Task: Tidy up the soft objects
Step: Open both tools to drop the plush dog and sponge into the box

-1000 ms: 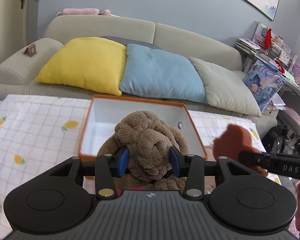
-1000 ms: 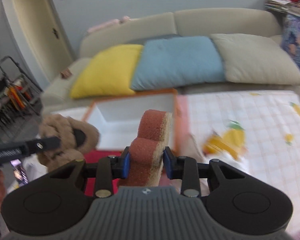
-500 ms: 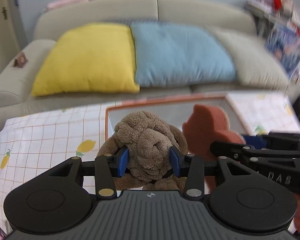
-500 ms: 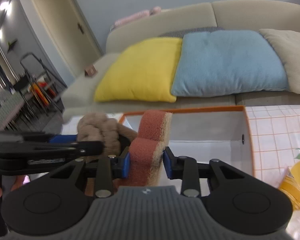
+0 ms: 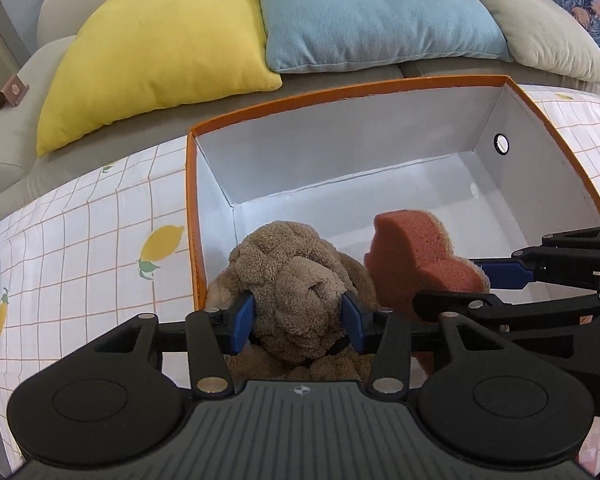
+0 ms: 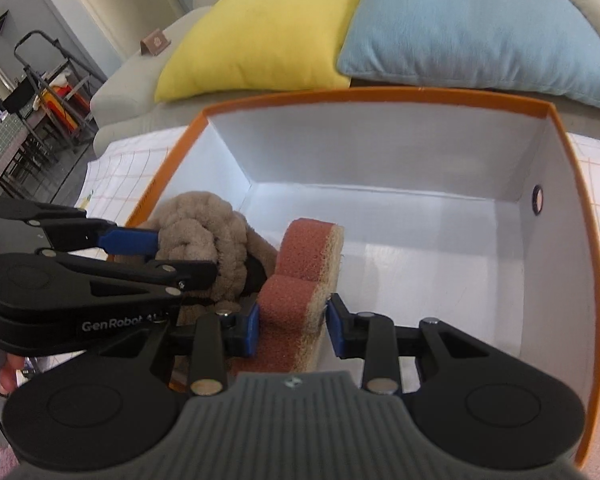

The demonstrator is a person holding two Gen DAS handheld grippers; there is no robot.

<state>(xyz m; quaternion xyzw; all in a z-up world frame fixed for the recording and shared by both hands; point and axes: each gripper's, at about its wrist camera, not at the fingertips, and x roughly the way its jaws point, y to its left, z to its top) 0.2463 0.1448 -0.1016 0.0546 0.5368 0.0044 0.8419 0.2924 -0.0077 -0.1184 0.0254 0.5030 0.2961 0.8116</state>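
My left gripper (image 5: 298, 322) is shut on a brown plush dog (image 5: 292, 280) and holds it over the near left corner of an orange-rimmed white box (image 5: 340, 92). My right gripper (image 6: 292, 326) is shut on a red-brown sponge with a beige edge (image 6: 296, 280), just right of the dog and inside the box (image 6: 380, 98). The dog (image 6: 204, 240) and the left gripper (image 6: 180, 258) show at the left of the right wrist view. The sponge (image 5: 416, 256) and the right gripper (image 5: 496, 280) show at the right of the left wrist view. The box floor looks bare.
The box stands on a checked cloth with lemon prints (image 5: 80, 240). Behind it is a beige sofa (image 5: 16, 92) with a yellow cushion (image 5: 160, 44), a blue cushion (image 5: 372, 12) and a grey-green cushion (image 5: 548, 28). A dark cart (image 6: 48, 76) stands far left.
Both grippers have moved forward and down over the box, each keeping hold of its object. The box now fills much of both views, and the sponge sits close beside the dog.
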